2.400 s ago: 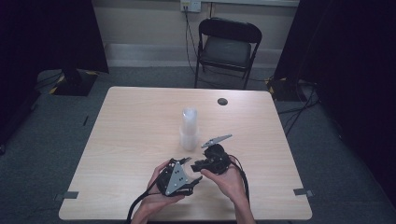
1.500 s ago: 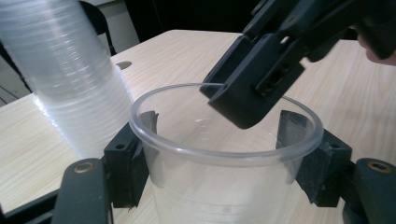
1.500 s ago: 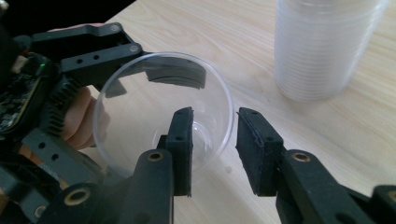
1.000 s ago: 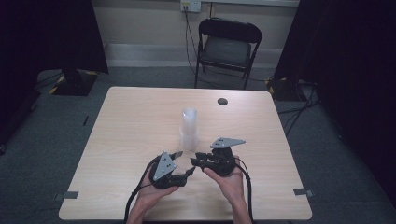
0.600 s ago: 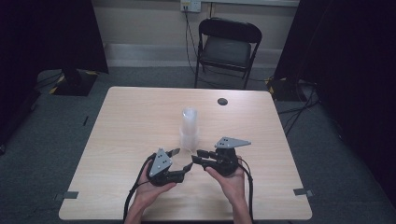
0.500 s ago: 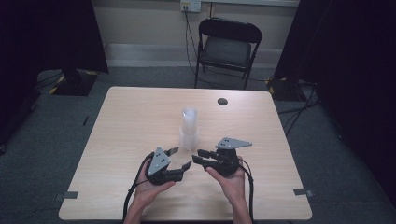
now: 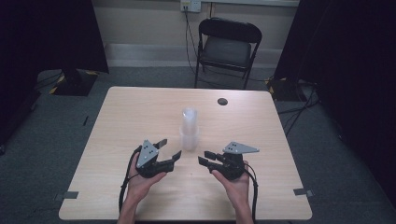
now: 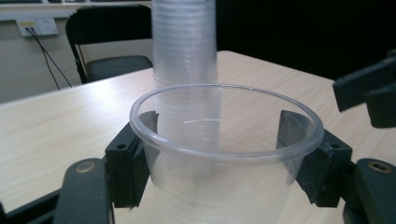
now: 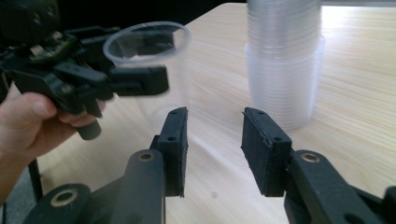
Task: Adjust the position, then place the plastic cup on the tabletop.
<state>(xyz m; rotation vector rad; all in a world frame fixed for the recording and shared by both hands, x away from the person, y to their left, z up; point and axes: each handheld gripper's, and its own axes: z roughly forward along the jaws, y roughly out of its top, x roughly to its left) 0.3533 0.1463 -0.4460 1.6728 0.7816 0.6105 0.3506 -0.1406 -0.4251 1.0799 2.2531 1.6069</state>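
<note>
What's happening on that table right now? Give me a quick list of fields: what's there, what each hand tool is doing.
Work in hand: separating one cup from a stack
Left gripper: shut on a single clear cup
Right gripper: open, nothing between its pads; jaws have just been opening
Cup stack: upright, mid-table
Table: light wood
Also there: small dark disc near the far edge

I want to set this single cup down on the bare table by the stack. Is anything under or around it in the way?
Nothing visible. The left gripper holds the clear cup beside the cup stack; the right gripper is open, empty, off to the side. The table nearby is bare.
</note>
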